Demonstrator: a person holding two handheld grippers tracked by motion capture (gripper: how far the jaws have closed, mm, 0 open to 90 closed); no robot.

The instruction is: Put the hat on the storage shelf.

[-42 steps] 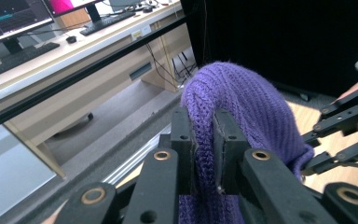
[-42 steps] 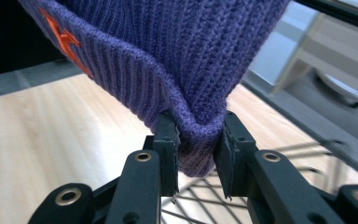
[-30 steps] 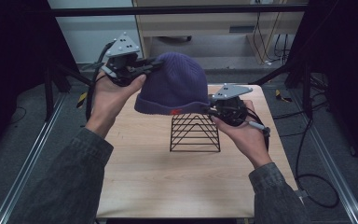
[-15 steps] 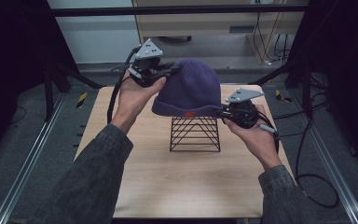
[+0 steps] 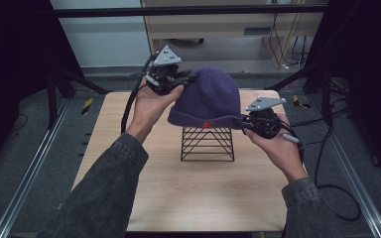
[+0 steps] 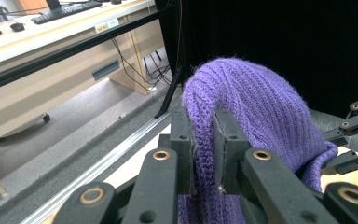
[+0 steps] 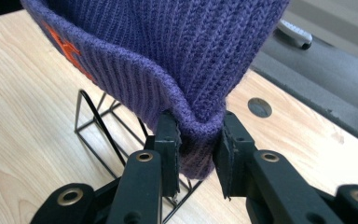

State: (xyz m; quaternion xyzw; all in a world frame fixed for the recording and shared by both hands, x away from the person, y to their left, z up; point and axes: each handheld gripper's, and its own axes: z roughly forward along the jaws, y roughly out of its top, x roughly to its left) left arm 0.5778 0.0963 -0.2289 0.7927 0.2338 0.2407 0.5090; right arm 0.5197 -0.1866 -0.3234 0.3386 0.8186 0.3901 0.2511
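Observation:
A purple knit beanie with a small orange mark on its cuff hangs between both grippers, just above a black wire stand at the table's middle. My left gripper pinches the far left side of the hat; in the left gripper view the knit is squeezed between the jaws of the left gripper. The right gripper is shut on the cuff at the near right; its own view shows the folded cuff clamped by the right gripper, with the stand below.
The light wooden table has bare surface in front of the stand. Metal rails run along both sides on the grey floor. A desk with cables stands beyond the table's far edge. Cables trail off the table's right side.
Both hands carried the beanie rightward and a little down, from left of the stand to over it. The grips on the hat stayed the same.

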